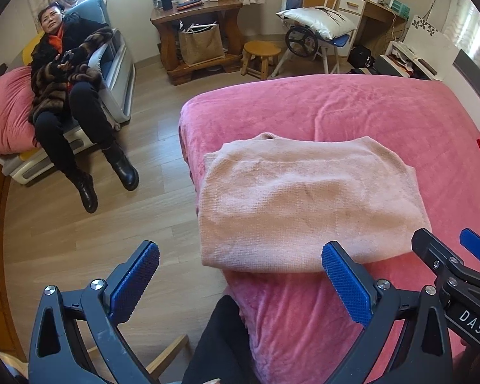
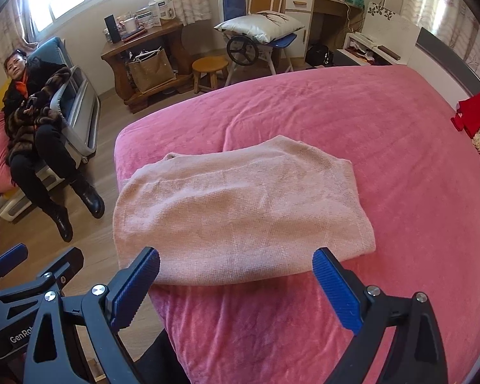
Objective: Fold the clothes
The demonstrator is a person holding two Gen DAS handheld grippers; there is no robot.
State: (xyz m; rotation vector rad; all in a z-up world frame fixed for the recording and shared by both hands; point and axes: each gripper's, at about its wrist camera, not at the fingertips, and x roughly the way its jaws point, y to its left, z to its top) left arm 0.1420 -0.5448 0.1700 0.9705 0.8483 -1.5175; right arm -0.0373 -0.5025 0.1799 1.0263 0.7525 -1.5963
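Note:
A pale pink knitted garment (image 1: pixel 304 201) lies folded into a rectangle on the pink bed cover (image 1: pixel 368 112), near the bed's left corner. It also shows in the right wrist view (image 2: pixel 236 211). My left gripper (image 1: pixel 240 281) is open and empty, held just short of the garment's near edge. My right gripper (image 2: pixel 236 284) is open and empty, also just short of the near edge. The right gripper's tip shows in the left wrist view (image 1: pixel 457 256). The left gripper shows at the left of the right wrist view (image 2: pixel 32 268).
A person (image 1: pixel 67 89) sits on a recliner left of the bed, legs stretched over the wooden floor (image 1: pixel 89 230). A wooden side table (image 1: pixel 198 32), a stool (image 1: pixel 260 54), a chair with a pillow (image 1: pixel 316 19) and a desk stand beyond the bed. A red item (image 2: pixel 473 112) lies at the bed's right edge.

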